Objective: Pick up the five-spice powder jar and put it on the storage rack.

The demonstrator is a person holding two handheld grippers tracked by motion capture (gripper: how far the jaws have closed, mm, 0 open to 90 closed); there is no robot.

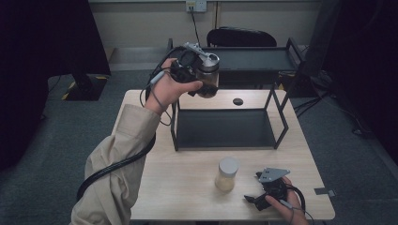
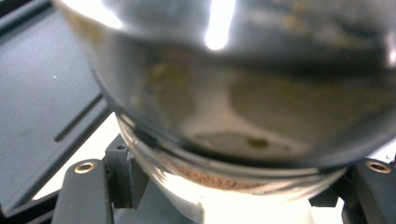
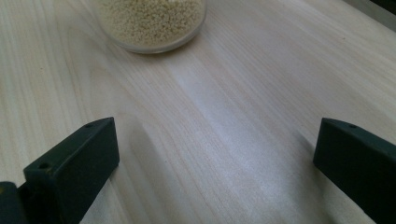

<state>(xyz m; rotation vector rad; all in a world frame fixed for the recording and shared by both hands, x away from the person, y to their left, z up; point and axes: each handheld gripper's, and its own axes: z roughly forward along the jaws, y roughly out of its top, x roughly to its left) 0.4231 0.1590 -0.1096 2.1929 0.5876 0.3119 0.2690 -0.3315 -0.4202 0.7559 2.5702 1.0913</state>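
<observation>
Clearly the work in hand is shelving jars. The left tool [image 1: 199, 75] is clamped on a dark jar [image 1: 208, 77] and holds it in the air, above the back left corner of the black rack [image 1: 225, 129], level with or a little over its top tier. In the left gripper view the jar [image 2: 243, 102] sits right against the camera, glass and lid rim wedged between the jaws, with the rack's dark shelf [image 2: 42, 102] below and to the side.

The right tool [image 1: 263, 193] rests low near the front edge of the desk [image 1: 187, 187], jaws spread wide and holding nothing. A second jar [image 1: 227, 174], pale and full of small grains, stands upright on the desk just to its left; in the right gripper view that jar [image 3: 152, 23] is ahead of the open jaws, apart from them.

Risks, as I judge them: the grip seems to be high on smooth glass near the lid, and the jar looks slightly tilted, so it could slip or swing if the hand moves sharply. The rack's upper frame bars lie close under the jar; coming down too early could knock the base on a bar and tip it. Set too near the shelf edge, it could topple off on release. I cannot tell how firmly the lid is seated.
</observation>
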